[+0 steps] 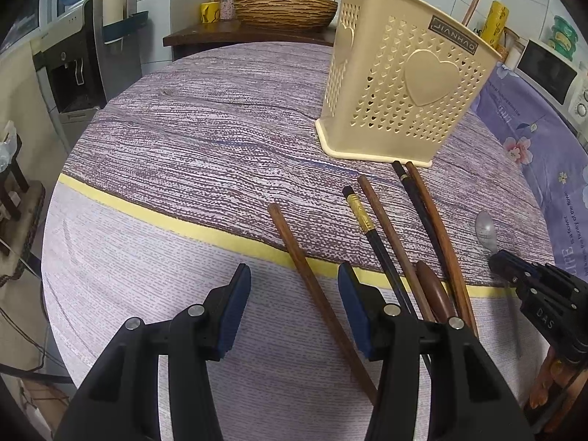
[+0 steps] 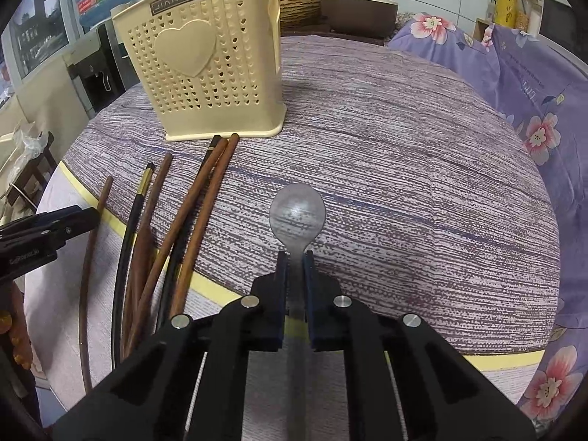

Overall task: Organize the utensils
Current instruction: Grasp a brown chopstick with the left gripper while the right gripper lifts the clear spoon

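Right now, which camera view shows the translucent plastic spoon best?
The right wrist view: the translucent plastic spoon lies centred, its handle pinched in the right gripper. The left wrist view shows only its small bowl near the right edge, beyond that gripper.

Both wrist views low, angled down, sharing utensil holder [image 1: 400,84]

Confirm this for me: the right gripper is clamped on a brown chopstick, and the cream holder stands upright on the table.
Not quite. The right gripper is clamped on the spoon, not a chopstick, as the right wrist view shows. The cream holder does stand upright on the table.
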Available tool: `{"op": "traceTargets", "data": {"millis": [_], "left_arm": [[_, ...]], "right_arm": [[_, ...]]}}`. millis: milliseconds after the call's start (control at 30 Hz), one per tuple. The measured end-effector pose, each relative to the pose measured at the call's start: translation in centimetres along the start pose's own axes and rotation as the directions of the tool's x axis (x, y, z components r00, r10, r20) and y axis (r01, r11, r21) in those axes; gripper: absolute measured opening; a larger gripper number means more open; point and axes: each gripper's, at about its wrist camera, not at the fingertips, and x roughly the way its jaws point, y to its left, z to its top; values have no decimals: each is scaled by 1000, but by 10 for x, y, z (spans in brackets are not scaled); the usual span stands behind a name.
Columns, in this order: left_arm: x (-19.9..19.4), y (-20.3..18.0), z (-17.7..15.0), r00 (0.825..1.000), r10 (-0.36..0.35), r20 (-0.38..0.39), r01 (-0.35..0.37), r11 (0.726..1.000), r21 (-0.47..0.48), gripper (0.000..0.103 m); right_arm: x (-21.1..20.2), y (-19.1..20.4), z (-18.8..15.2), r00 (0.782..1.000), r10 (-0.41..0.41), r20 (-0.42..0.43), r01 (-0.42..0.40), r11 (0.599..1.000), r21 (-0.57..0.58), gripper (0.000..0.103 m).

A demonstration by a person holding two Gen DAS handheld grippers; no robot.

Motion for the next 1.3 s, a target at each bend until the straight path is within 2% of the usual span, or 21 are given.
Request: {"op": "traceTargets", "data": {"millis": [133,167,300,500,600,1067,1133,1167,1200,1300], "left_arm": [[3,-4,4,1000,28,1,-28,999,14,50],[4,-5,5,999,36,0,-36,999,18,50],[8,-13,8,999,52,5,-52,998,44,39],[15,-18,18,999,33,-2,-33,997,64,23],[19,-20,22,1000,22,-11,-21,997,69,23],[19,-31,18,999,51,-17,-49,993,107,23],[21,-32,20,999,53,-14,-51,992,114,21],[21,-33,21,998,55,-14,-53,992,115,17],[22,-33,23,999,52,-16,-50,992,113,13],[24,-31,27,999,35,-23,-33,994,109,12]], "right_arm": [[0,0,0,1000,-13,3,13,1000,4,43],[0,0,0,1000,-17,6,17,1000,4,44],[3,-1,3,1000,-16,9,16,1000,-5,44],[13,1,15,999,-34,1,34,999,-40,45],[18,1,21,999,-41,-4,41,998,-44,45],[25,0,32,999,-43,-15,42,997,-58,44],[26,1,33,999,-38,-15,37,997,-61,40],[25,2,33,999,-38,-15,37,997,-62,37],[25,2,33,999,-39,-14,38,997,-63,37],[26,2,33,999,-38,-11,37,997,-63,37]]}}
